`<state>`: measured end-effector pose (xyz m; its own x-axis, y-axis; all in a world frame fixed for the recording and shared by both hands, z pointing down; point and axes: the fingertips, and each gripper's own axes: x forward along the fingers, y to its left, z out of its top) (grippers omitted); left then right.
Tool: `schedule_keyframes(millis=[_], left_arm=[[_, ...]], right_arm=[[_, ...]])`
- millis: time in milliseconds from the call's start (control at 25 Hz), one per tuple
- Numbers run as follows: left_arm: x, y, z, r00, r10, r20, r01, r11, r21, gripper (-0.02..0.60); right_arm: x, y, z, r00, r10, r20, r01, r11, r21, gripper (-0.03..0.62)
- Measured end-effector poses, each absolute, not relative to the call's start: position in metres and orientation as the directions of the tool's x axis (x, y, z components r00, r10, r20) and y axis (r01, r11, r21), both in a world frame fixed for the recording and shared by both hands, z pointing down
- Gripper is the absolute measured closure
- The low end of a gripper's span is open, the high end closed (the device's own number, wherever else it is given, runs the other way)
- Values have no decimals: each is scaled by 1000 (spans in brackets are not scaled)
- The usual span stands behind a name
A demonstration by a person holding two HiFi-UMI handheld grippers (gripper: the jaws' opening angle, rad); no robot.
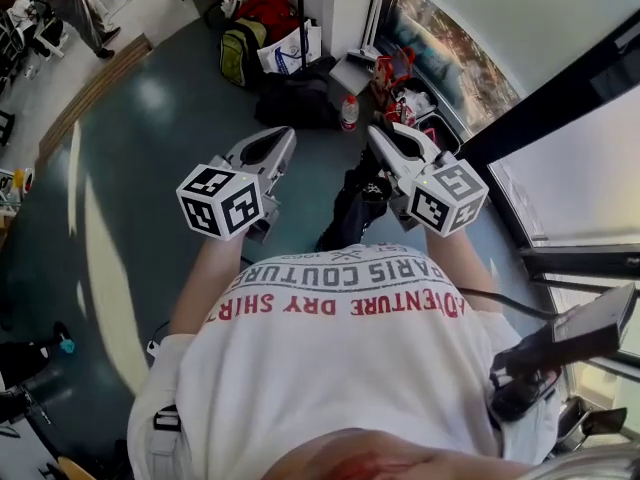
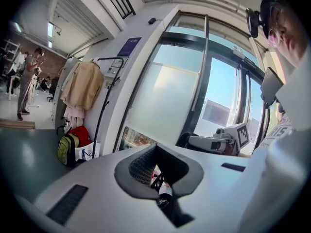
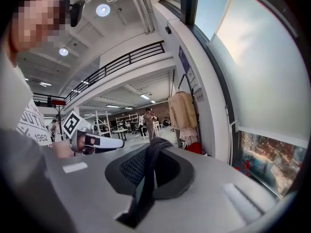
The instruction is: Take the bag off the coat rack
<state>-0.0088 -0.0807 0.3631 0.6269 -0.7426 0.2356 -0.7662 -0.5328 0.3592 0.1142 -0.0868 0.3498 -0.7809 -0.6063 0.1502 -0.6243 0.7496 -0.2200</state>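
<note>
Black strap (image 3: 147, 178) pinched in the right tool (image 1: 383, 140): its jaws are pressed onto the strap of a dark bag (image 1: 350, 206). The bag hangs just below that tool, in front of the person's white shirt (image 1: 350, 388) and well apart from the coat rack (image 2: 100, 116). The left tool (image 1: 281, 139) is held alongside, its jaws together with nothing between them (only floor clutter shows through the hole behind the tips).

Red print on the shirt reads "ADVENTURE DRY SHIRT" beside grey "PARIS COUTURE", upside down in the head view. "1962" shows on it in the right gripper view. A purple wall sign (image 2: 129, 46) near the rack is too small to read.

The rack, a thin black pole by the window wall, carries a beige coat (image 2: 85, 84). At its foot lie:
- a green backpack (image 1: 238, 53)
- a red bag (image 1: 268, 8)
- a white shopping bag (image 1: 290, 50) with blue print that cannot be read
- a black holdall (image 1: 298, 100)
- a bottle (image 1: 349, 113) with a red cap

This pile sits between the person and the rack.

Tall windows (image 1: 560, 178) close off the person's right side. To the left the blue-grey floor (image 1: 130, 168) lies open toward a lighter hall, where another person (image 2: 26, 81) stands far off.
</note>
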Motion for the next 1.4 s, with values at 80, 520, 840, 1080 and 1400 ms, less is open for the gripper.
schedule_keyframes(millis=[80, 520, 840, 1080, 1400], left_arm=[[-10, -49, 358, 645, -729, 231, -754, -556, 350, 581], [-27, 88, 364, 672, -716, 188, -733, -607, 307, 580], [-37, 107, 337, 663, -725, 187, -740, -598, 307, 580], [-33, 111, 333, 666, -721, 192, -739, -603, 300, 581], [-26, 116, 332, 674, -713, 196, -734, -613, 292, 581]], right_arm=[[115, -49, 344, -772, -622, 131, -635, 743, -210, 585], [112, 75, 351, -710, -700, 75, -691, 672, -269, 586], [96, 90, 320, -739, -671, 68, -659, 697, -282, 585], [94, 97, 319, -752, -656, 68, -646, 711, -277, 585], [97, 107, 319, -752, -656, 64, -644, 710, -283, 585]])
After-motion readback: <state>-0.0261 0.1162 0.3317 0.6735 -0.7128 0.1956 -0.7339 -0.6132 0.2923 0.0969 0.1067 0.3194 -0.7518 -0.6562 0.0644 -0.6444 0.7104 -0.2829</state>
